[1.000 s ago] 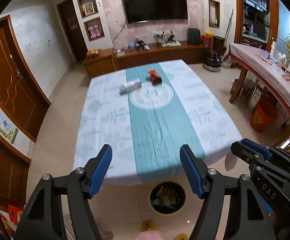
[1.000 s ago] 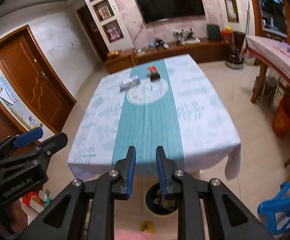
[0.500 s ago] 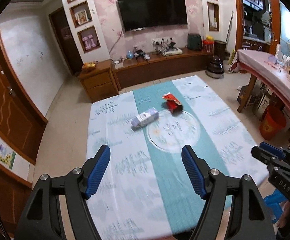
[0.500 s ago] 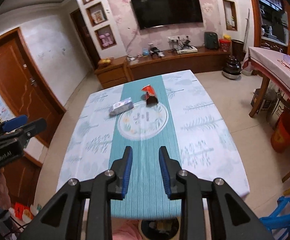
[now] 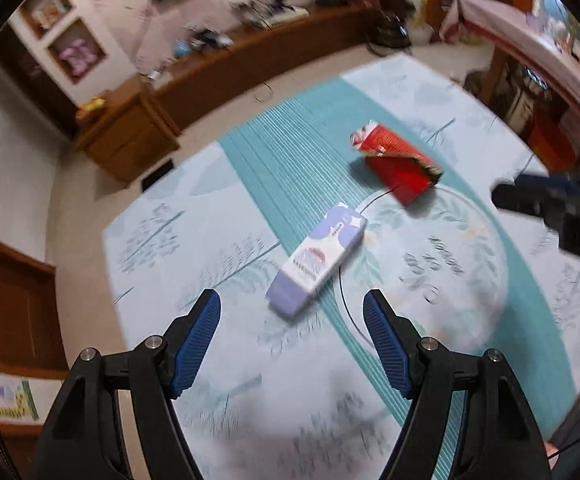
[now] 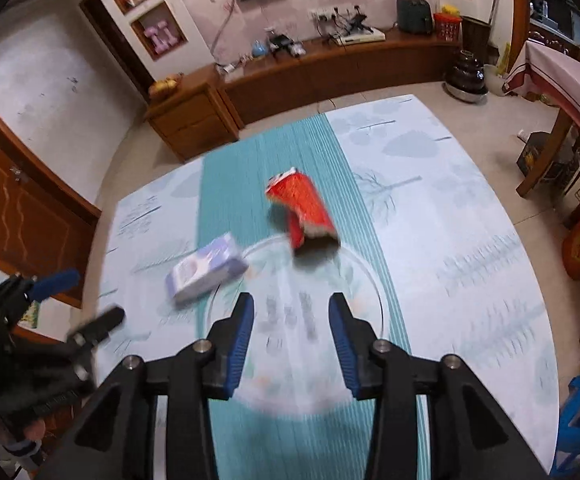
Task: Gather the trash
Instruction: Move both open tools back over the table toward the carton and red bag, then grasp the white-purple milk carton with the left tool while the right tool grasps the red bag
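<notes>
Two pieces of trash lie on the table [image 6: 469,240], both beside the printed circle [image 6: 369,280] at the middle of the cloth. The lilac carton [image 5: 317,258] lies flat on its long side, touching the circle's left edge. The torn red carton [image 6: 303,210] lies just beyond the circle's far edge, its ripped end facing the grippers. The two are near each other but apart, so each gripper can likely take one without crowding the other.

The left gripper [image 5: 291,326] hangs tilted down over the table, jaws wide apart and empty, with the lilac carton just ahead of the gap. That spread seems meant to span the carton across its narrow width.

The right gripper [image 6: 291,334] is also empty. Its jaws have just been opening and stand partly apart, nothing between them. It is over the near part of the circle, aimed at the red carton beyond, which looks crumpled enough to squash under a pinch.

Neither carton is touched yet. No bin shows in either view.
</notes>
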The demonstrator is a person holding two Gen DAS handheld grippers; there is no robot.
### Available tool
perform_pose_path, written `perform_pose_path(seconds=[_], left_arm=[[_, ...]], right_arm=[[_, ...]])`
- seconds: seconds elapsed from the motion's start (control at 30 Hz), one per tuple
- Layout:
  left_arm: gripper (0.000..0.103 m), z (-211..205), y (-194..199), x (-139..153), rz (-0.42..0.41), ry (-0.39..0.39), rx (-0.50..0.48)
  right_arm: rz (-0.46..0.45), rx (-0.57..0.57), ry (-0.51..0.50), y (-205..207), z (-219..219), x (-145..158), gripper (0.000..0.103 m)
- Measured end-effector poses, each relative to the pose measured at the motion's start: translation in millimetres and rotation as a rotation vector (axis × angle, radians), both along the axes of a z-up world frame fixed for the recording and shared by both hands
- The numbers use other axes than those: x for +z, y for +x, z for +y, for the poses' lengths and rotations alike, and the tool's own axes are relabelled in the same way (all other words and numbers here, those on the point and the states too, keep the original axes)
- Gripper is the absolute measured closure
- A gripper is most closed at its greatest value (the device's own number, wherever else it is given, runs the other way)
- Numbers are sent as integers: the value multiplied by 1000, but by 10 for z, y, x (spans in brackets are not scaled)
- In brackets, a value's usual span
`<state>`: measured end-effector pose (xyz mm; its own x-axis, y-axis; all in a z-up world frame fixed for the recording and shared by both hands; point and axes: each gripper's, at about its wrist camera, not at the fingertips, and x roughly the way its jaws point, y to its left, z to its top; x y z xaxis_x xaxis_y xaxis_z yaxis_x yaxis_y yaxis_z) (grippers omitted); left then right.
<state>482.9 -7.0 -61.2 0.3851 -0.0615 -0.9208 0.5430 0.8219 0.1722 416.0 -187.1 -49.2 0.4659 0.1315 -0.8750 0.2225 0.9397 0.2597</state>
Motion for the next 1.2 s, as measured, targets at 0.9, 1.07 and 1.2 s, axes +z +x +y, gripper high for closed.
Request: perform_pose_path(seconds=[0.9,1.07,1.2], left_arm=[[66,-161,663,-1031,233,-114,46],[66,-54,469,-844,233,-151,62],[66,-26,243,-637,235,-169,64]], right_arm=[[81,-42,13,806,3,-898,70],[69,-92,115,517,-56,-793,75],[50,-96,155,202,-20,-643,75]])
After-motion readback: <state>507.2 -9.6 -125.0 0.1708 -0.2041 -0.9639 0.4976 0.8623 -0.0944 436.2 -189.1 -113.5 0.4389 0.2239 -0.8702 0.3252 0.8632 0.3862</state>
